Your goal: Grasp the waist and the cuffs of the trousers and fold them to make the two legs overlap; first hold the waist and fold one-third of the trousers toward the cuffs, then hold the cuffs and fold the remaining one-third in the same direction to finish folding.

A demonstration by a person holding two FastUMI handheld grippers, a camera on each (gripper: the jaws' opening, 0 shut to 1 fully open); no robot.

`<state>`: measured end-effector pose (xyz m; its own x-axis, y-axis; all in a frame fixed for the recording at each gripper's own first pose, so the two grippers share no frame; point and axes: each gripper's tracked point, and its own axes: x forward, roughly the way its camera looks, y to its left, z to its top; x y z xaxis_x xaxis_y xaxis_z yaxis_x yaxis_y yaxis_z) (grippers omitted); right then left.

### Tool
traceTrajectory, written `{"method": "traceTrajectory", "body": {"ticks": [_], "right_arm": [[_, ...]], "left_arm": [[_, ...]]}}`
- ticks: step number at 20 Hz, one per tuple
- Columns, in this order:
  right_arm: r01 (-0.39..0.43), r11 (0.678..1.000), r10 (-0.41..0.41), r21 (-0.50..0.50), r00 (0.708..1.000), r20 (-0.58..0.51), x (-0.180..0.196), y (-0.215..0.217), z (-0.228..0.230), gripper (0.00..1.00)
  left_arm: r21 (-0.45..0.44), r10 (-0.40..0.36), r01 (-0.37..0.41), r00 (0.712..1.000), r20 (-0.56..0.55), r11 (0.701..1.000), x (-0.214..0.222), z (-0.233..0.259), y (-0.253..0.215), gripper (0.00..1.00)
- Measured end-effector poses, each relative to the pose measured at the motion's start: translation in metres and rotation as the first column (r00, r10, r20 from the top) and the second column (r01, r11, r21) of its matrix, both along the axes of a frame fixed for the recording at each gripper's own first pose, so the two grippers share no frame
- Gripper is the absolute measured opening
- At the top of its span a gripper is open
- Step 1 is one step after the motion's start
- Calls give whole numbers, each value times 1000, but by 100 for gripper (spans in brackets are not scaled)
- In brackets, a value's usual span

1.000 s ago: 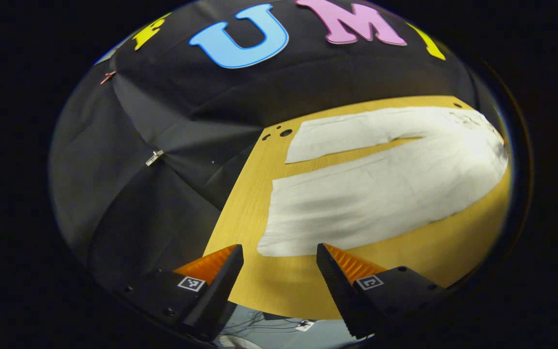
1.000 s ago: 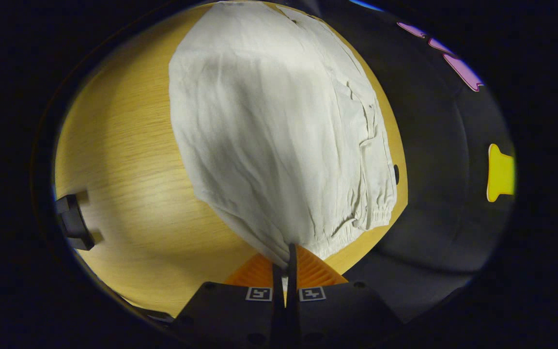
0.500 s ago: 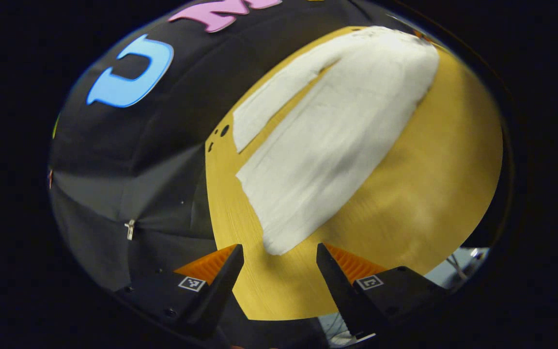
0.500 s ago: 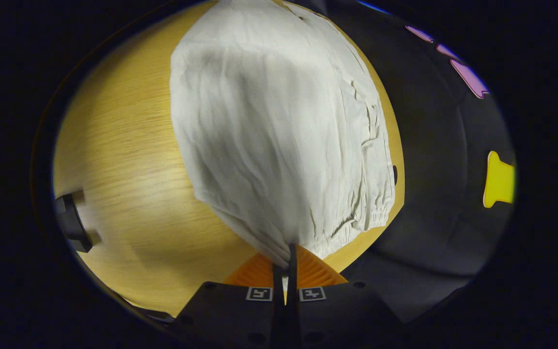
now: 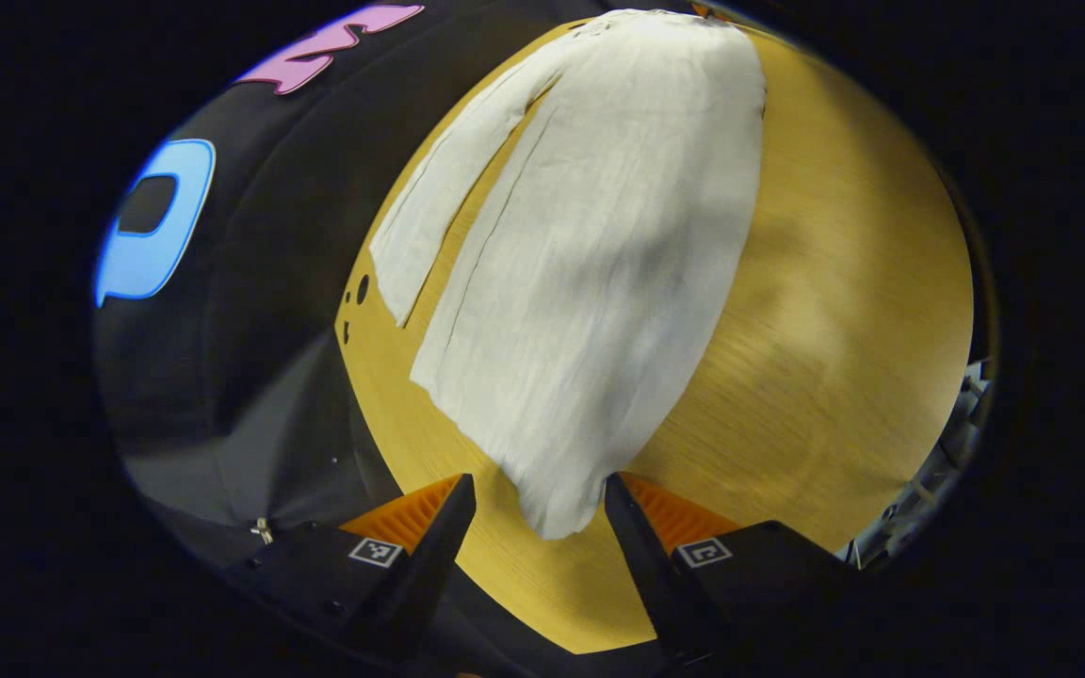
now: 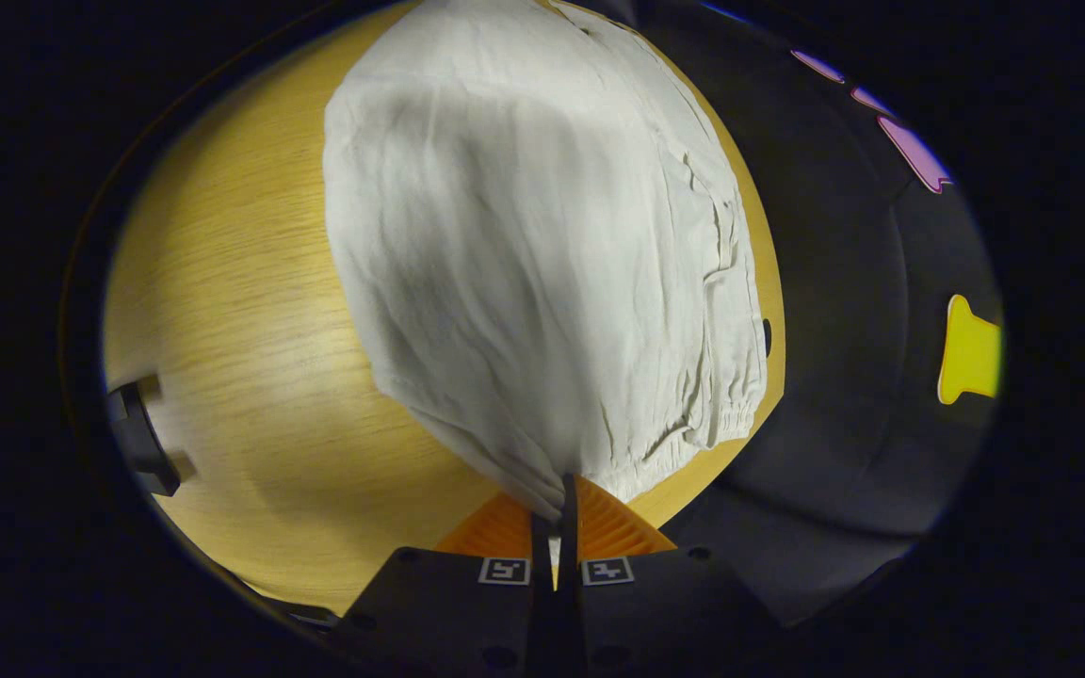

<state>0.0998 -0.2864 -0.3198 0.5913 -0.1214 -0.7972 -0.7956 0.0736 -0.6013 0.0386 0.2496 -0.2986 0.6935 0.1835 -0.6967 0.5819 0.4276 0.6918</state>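
- The right gripper point(image 6: 554, 499) has its jaws pressed together on a pinch of the waist corner of the pale cream, crinkled cotton trousers point(image 6: 542, 264); the cloth rises in a small peak into the closed fingers, so this end looks anchored and ready to be carried.
- The left gripper point(image 5: 540, 504) has its jaws spread wide, one on each side of the near cuff corner of the trousers point(image 5: 590, 282). The cloth lies between the fingers but neither one presses on it; I judge it is lined up to close on that cuff.
- Holding waist and cuff on one long edge would let the near leg be lifted over the far one.
- The trousers lie flat along the yellow wood-grain tabletop point(image 5: 834, 311), the two legs parted by a narrow gap, the gathered elastic waistband point(image 6: 693, 438) near the table edge.
- The other gripper point(image 6: 139, 441) shows dark at the far end of the table.
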Motion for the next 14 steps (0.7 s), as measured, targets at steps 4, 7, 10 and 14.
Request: {"method": "traceTrajectory", "body": {"ticks": [4, 7, 10, 14], "right_arm": [[-13, 1000, 13, -2, 1000, 6, 0, 0, 0, 5], [-16, 1000, 16, 2, 1000, 7, 0, 0, 0, 5], [-24, 1000, 24, 0, 1000, 10, 0, 0, 0, 5], [-27, 1000, 27, -13, 1000, 2, -1, 0, 1, 5]], "left_arm": [[43, -81, 84, 994, -79, 995, 23, -5, -8, 68], [36, -67, 71, 991, -114, 997, 29, -7, -10, 45], [46, -48, 55, 990, -136, 997, 27, -13, -9, 26], [45, -10, 15, 992, -125, 999, 25, -13, -8, 10]]}}
